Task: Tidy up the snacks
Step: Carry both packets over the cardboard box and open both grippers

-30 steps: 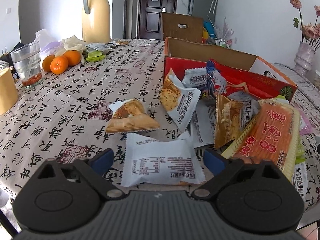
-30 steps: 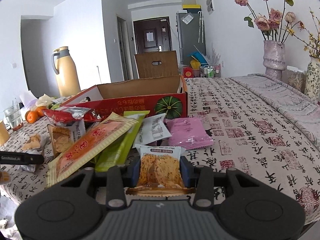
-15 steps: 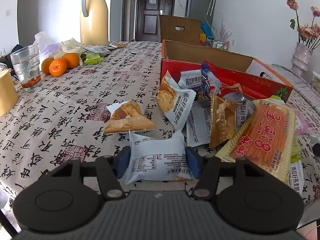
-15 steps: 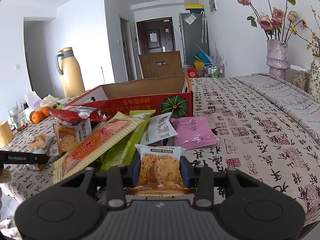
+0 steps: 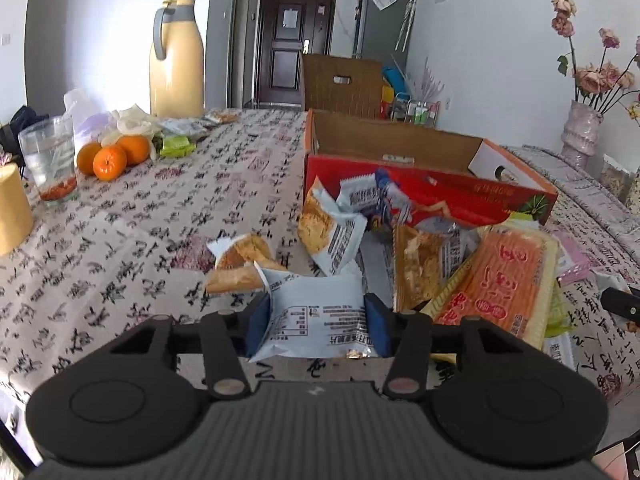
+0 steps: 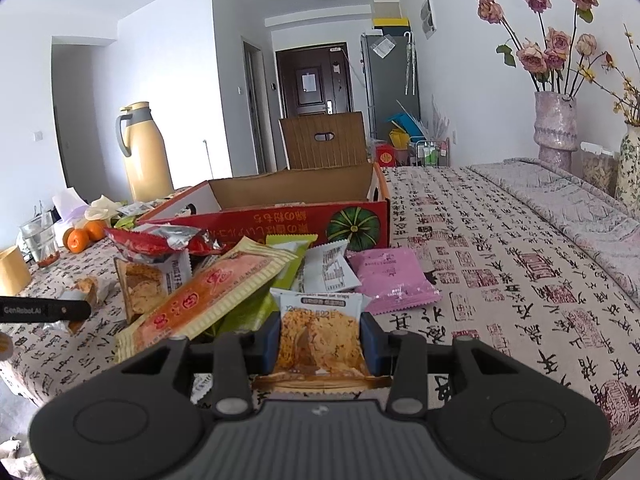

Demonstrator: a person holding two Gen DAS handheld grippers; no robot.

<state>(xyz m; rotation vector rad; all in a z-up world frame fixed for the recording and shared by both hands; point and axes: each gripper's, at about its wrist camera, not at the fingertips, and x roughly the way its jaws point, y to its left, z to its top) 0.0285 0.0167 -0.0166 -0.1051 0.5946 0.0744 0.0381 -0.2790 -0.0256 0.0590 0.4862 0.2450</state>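
My left gripper [image 5: 318, 326] is shut on a white snack packet [image 5: 316, 314] and holds it just above the table. My right gripper [image 6: 320, 346] is shut on an orange-and-white cracker packet [image 6: 320, 340]. A pile of snack packets lies in front of an open red cardboard box [image 5: 424, 184], which also shows in the right wrist view [image 6: 280, 216]. A long orange packet [image 5: 496, 284] tops the pile; it shows in the right wrist view too [image 6: 208, 300]. A pink packet [image 6: 392, 280] lies right of the pile.
A yellow thermos [image 5: 176, 60], oranges [image 5: 112, 156], a glass [image 5: 50, 156] and a yellow cup [image 5: 12, 208] stand at the table's left side. Flower vases [image 6: 556, 128] stand at the far right. A brown chair back [image 6: 324, 140] is behind the box.
My left gripper closed on the white packet and lifted it slightly. My right gripper kept its hold on the cracker packet and rose a little.
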